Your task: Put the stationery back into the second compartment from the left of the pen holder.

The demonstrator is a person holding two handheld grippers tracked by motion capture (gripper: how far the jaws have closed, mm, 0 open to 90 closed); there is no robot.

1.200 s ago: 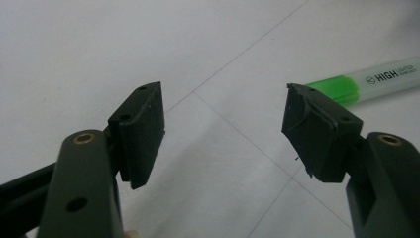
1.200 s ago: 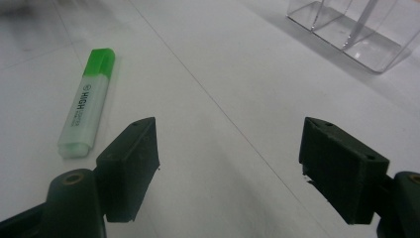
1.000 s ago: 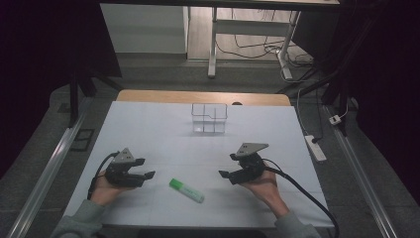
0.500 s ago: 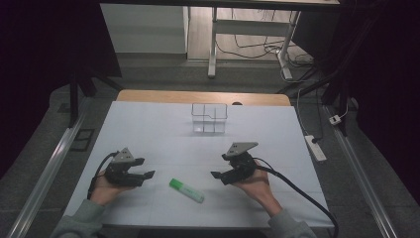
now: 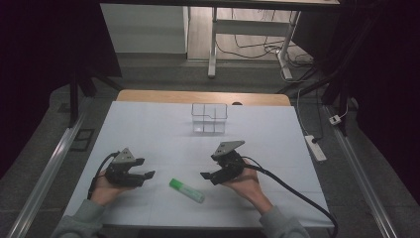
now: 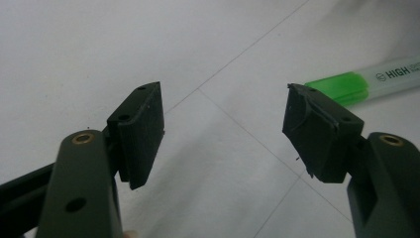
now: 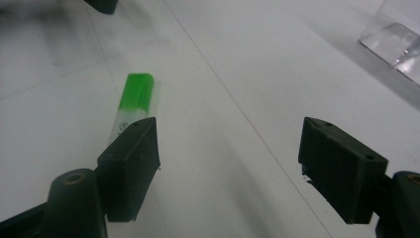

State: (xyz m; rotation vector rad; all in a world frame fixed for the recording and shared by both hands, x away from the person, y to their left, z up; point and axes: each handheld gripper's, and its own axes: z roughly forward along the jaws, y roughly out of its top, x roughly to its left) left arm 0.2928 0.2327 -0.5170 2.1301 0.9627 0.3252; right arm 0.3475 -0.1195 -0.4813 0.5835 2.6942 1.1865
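Observation:
A green-capped highlighter (image 5: 186, 190) lies flat on the white table sheet (image 5: 148, 129), near the front edge and between my two hands. My left gripper (image 5: 144, 167) rests to its left, open, jaws pointing right toward it. In the left gripper view the highlighter (image 6: 366, 82) lies just beyond the right jaw of that gripper (image 6: 223, 124), with nothing between the pads. My right gripper (image 5: 210, 168) hovers just right of the highlighter, open and pointing left. In the right gripper view the highlighter (image 7: 133, 101) lies ahead, partly behind the left jaw of the empty gripper (image 7: 230, 148).
A clear plastic box with compartments (image 5: 209, 118) stands at the back middle of the sheet; its corner shows as the clear box (image 7: 396, 39) in the right gripper view. A white power strip (image 5: 315, 148) lies off the table's right side. A black cable (image 5: 292, 191) trails from the right gripper.
The right hand and its gripper have slid left, closer to the highlighter. The left hand and the highlighter have stayed where they were.

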